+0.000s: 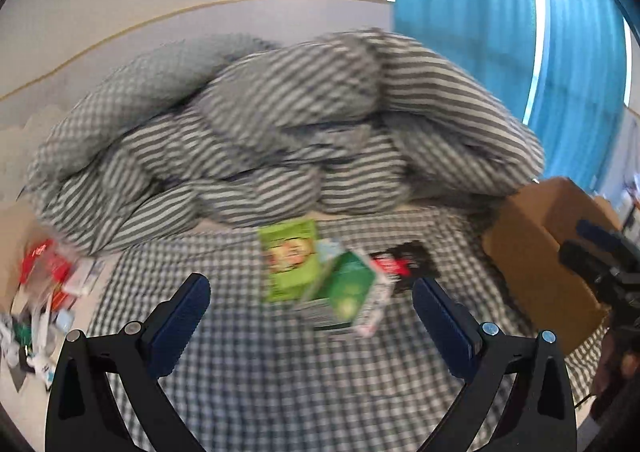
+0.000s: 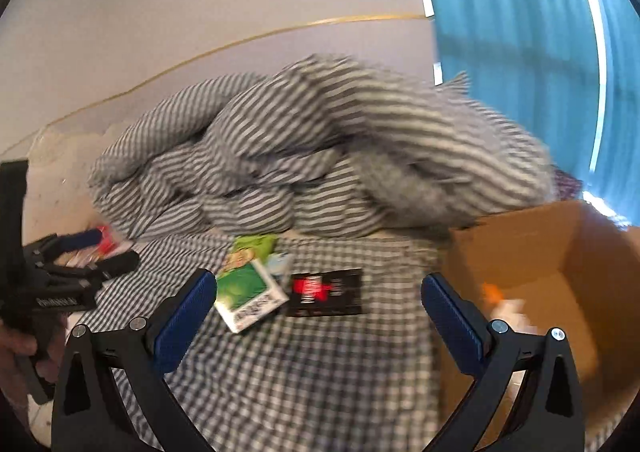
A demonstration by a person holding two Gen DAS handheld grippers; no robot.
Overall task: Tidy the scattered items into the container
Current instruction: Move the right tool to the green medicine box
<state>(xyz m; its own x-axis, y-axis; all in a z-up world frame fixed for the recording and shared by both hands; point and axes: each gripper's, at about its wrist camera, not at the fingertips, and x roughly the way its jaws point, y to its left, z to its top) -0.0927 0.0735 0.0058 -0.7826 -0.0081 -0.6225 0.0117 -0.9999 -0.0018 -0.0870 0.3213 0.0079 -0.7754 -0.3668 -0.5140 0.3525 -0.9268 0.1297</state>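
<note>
Both grippers, left & right, hang with fingers spread, holding nothing. The green box leans on the lime packet, so a grab may drag both or slip short of the cardboard box.

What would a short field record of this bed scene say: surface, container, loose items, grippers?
surface: grey-white checked bedsheet, striped duvet heaped behind
container: open brown cardboard box, at right
loose items: light green packet, dark green and white carton, black packet with red print, lying close together
left gripper: open, empty
right gripper: open, empty
</note>
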